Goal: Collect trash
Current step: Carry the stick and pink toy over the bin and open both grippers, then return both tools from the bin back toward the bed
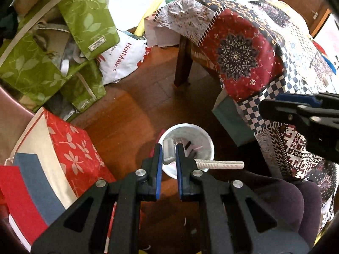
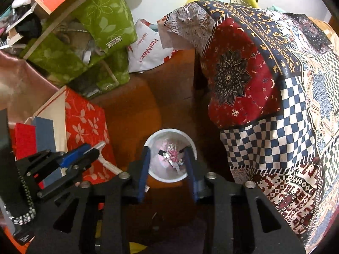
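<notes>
A small white bin [image 1: 204, 132] stands on the wooden floor right under both grippers. My left gripper [image 1: 168, 148] is shut on a white disposable razor [image 1: 220, 164]. Its grey head sits between the blue pads and its ridged handle sticks out to the right over the bin's rim. In the right wrist view the left gripper [image 2: 93, 152] and the razor [image 2: 110, 164] show at the left. My right gripper [image 2: 167, 150] hangs over the bin [image 2: 169, 130] with its jaws apart. A crumpled pink-and-silver wrapper [image 2: 173, 157] lies inside the bin, free of the pads. The right gripper [image 1: 267, 105] also enters the left wrist view from the right.
A patchwork cloth [image 2: 264, 105] drapes over a wooden-legged table [image 1: 182, 63] to the right of the bin. Green leaf-print bags [image 1: 89, 21], a white HotMax bag [image 1: 125, 59] and a red floral box [image 1: 70, 148] crowd the left. A person's knee [image 1: 296, 201] is at lower right.
</notes>
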Demonstrator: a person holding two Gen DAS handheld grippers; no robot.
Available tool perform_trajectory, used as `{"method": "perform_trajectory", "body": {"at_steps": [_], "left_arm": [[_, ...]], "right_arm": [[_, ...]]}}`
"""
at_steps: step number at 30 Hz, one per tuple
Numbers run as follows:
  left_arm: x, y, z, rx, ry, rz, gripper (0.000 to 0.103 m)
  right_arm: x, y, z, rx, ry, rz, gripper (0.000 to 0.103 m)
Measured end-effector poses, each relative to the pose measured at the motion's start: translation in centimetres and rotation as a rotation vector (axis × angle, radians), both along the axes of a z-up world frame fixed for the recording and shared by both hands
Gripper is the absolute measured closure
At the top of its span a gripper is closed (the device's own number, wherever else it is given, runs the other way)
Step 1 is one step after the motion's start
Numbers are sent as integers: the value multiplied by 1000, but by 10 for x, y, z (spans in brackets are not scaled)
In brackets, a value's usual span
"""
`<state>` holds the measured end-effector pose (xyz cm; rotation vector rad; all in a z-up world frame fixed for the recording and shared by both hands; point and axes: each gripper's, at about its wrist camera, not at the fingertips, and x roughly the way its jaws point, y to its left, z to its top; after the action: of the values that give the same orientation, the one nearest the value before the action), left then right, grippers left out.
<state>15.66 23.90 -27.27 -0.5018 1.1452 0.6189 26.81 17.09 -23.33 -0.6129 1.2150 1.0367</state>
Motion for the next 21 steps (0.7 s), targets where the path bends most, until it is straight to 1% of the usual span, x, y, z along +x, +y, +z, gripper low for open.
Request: {"method": "perform_trajectory", "body": {"at_steps": [3, 5, 6, 7, 8, 9, 14, 21], "left_arm": [[12, 1, -6, -42, -7, -13, 92], [17, 2, -6, -80, -35, -9, 90], [20, 2, -6, -109, -47, -5, 85], [22, 2, -6, -120, -49, -3, 80], [24, 2, -6, -127, -51, 2, 77], [25, 1, -4, -122, -54, 5, 75], [28, -13, 14, -69, -52, -31, 75], [20, -37, 61, 25, -104, -79, 75]], "right_arm": [[3, -4, 5, 8, -15, -6, 68], [7, -8, 10, 20, -23, -14, 68], [7, -12, 14, 27, -36, -18, 68], [8, -14, 16, 31, -45, -21, 68], [10, -18, 19, 35, -55, -26, 68], [10, -22, 23, 42, -66, -31, 68], [14, -39, 35, 64, -89, -46, 68], [10, -71, 65, 129, -113, -89, 68]]}}
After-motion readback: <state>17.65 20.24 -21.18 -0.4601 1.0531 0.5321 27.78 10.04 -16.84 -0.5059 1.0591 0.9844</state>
